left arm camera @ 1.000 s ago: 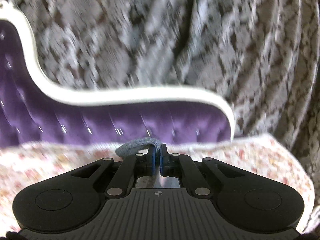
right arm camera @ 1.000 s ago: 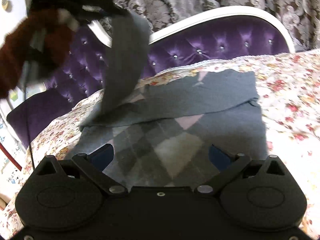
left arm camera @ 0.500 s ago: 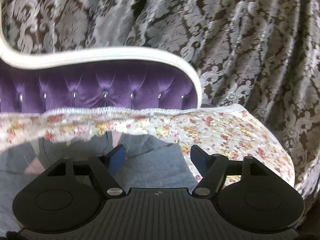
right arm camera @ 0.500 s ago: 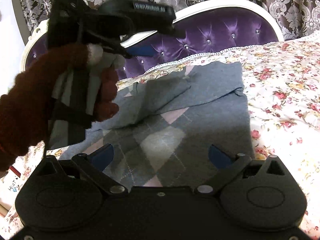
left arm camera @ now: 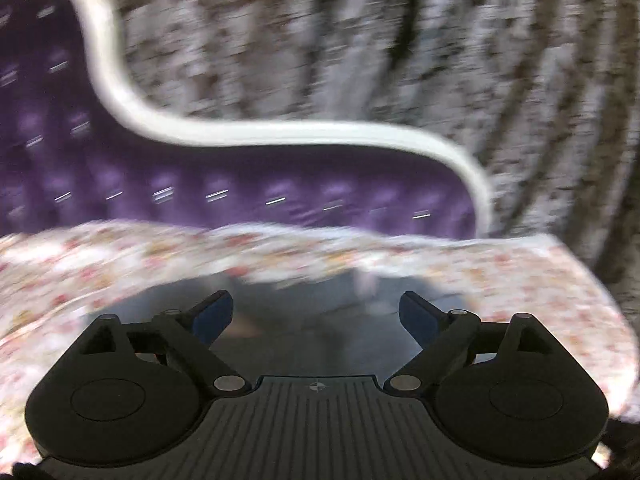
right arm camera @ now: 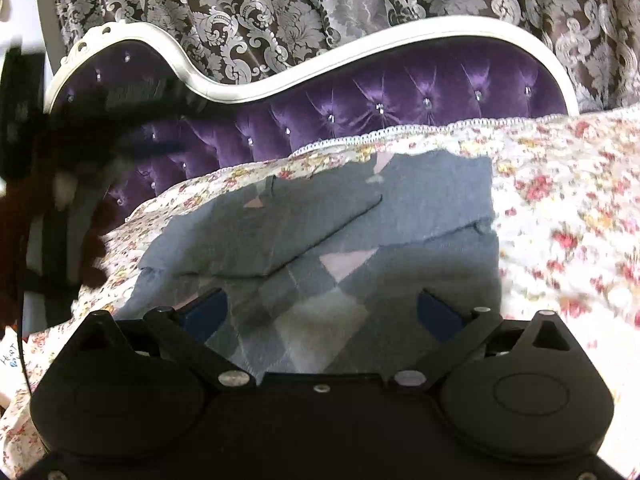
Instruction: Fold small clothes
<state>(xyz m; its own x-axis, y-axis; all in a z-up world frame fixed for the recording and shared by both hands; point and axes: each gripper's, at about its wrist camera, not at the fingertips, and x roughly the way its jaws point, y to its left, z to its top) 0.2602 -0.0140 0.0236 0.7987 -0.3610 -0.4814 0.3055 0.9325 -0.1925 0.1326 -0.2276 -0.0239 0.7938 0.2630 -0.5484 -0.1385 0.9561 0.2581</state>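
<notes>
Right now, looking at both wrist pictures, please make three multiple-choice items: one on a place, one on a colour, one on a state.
1. Where does the grey sweater lie?
A. on the flowered bedspread
B. on the floor
C. over the headboard

2. What colour is the headboard's padding?
A. green
B. purple
C. yellow

3. How does the left gripper stand?
A. shut on a sleeve
B. shut on nothing
C. open

Key:
1 A, the bedspread shows on every side of the sweater.
2 B, tufted purple cloth fills the white frame.
3 C, its blue pads stand far apart with nothing between them; its jaws have just been opening.
</notes>
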